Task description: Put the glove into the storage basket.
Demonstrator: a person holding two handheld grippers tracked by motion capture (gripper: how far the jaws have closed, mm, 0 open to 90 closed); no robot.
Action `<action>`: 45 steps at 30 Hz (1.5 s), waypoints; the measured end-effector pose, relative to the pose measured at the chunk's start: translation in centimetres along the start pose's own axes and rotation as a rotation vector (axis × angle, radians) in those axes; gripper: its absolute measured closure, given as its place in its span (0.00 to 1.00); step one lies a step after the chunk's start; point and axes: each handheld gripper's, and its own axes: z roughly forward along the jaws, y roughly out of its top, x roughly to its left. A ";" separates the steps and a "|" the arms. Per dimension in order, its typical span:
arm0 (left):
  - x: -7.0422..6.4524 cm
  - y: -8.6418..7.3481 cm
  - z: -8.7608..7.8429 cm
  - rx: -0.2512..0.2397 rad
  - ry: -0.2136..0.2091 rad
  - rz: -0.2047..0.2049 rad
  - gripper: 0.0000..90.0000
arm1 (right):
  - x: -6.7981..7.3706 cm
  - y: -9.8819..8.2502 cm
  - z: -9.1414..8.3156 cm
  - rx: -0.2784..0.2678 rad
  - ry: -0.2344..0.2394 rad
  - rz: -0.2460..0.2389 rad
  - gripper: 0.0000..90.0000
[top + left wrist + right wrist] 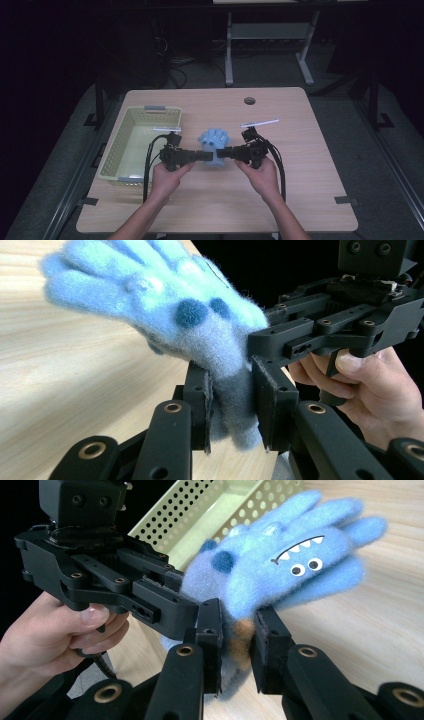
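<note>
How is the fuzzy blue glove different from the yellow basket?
The glove is soft and fluffy; the basket is stiff, with walls full of small holes. The glove is blue with a monster face, eyes and teeth; the basket is plain pale yellow. The glove is pinched from both sides by the left gripper and the right gripper; the basket sits untouched on the table. The glove is much smaller than the basket.

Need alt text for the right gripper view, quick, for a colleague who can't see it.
The right gripper has its jaws shut on the cuff of a fuzzy blue glove with a cartoon monster face. The left gripper, held in a hand, grips the same cuff from the left, above a wooden table, a perforated yellow-green basket behind.
</note>
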 end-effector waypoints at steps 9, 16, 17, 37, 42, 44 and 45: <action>0.0 0.7 -1.8 0.001 0.032 0.025 0.78 | 1.1 1.1 1.1 -0.002 0.012 -0.029 0.85; 0.4 1.2 -2.6 -0.016 0.034 0.012 0.78 | 1.2 1.9 1.7 -0.008 0.034 -0.023 0.85; 0.5 1.2 -2.8 -0.017 0.033 0.010 0.78 | 1.3 2.1 1.8 -0.008 0.034 -0.022 0.85; 1.4 1.8 -6.1 -0.033 0.051 -0.014 0.79 | 2.8 3.7 4.1 -0.017 0.078 -0.029 0.85; 2.0 1.6 -7.2 -0.032 0.042 -0.027 0.79 | 3.3 4.0 5.1 -0.009 0.087 -0.040 0.85; 2.3 1.7 -7.6 -0.030 0.034 -0.030 0.79 | 3.6 4.2 5.3 -0.006 0.093 -0.044 0.85; 2.3 1.7 -7.8 -0.029 0.034 -0.030 0.79 | 3.7 4.2 5.5 -0.005 0.096 -0.042 0.85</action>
